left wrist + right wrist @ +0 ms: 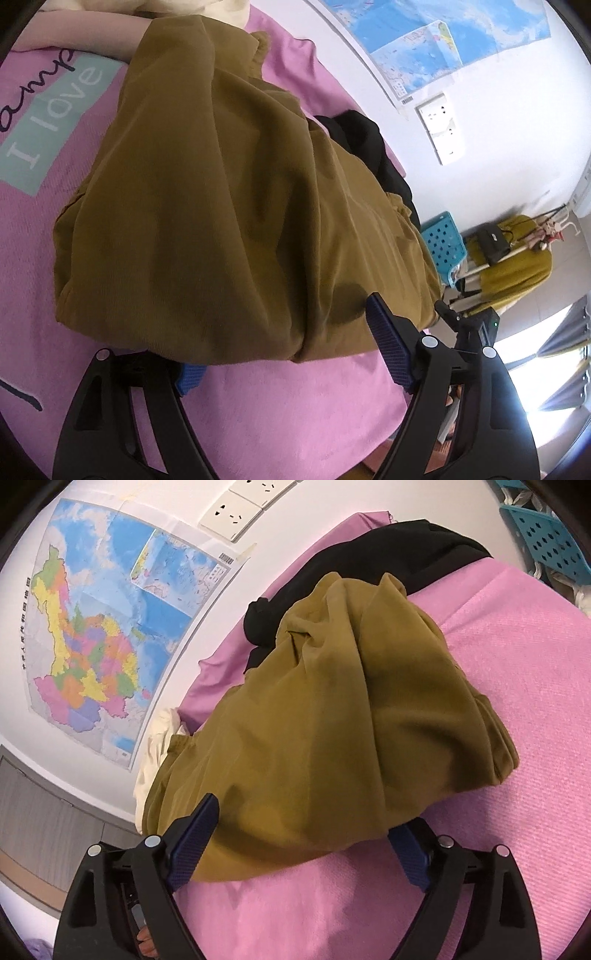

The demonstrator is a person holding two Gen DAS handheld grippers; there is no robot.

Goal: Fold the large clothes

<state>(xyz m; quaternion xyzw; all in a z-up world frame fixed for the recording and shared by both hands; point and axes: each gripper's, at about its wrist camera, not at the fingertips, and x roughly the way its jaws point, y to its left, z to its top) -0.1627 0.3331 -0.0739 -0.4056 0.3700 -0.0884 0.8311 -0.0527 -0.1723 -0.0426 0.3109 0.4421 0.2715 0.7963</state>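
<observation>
A: Start with the biggest thing. Where is the garment?

B: The mustard-brown garment (221,206) lies heaped on the bed's pink bedspread (280,413). Its bulk runs away from both grippers toward the map (110,627) on the wall, so the long axis points more or less straight ahead of each camera. The near hem is the end closest to the person.

A: Anything else touching it?

B: A black garment (388,557) lies at its far end, partly under it, and a cream cloth (155,760) pokes out from beneath the edge nearer the map. Both sit beyond the brown garment, away from the hem.

A: And the grippers against that hem?

B: The left hand-held gripper (291,354) stands wide open with the hem between its jaws. One blue pad (388,343) shows in full beside the cloth, and the other (190,378) is half hidden under the fold. The right hand-held gripper (306,845) is open too, straddling the same hem further along. I see no pad pressing the cloth on either side.

A: Which one is nearer?

B: Neither clearly, as far as I can judge. Both sit right at the near hem, one toward each end of it. The next move probably turns on that: the cloth lies directly ahead, lengthwise, so a fold would carry the hem forward toward the black garment.
</observation>
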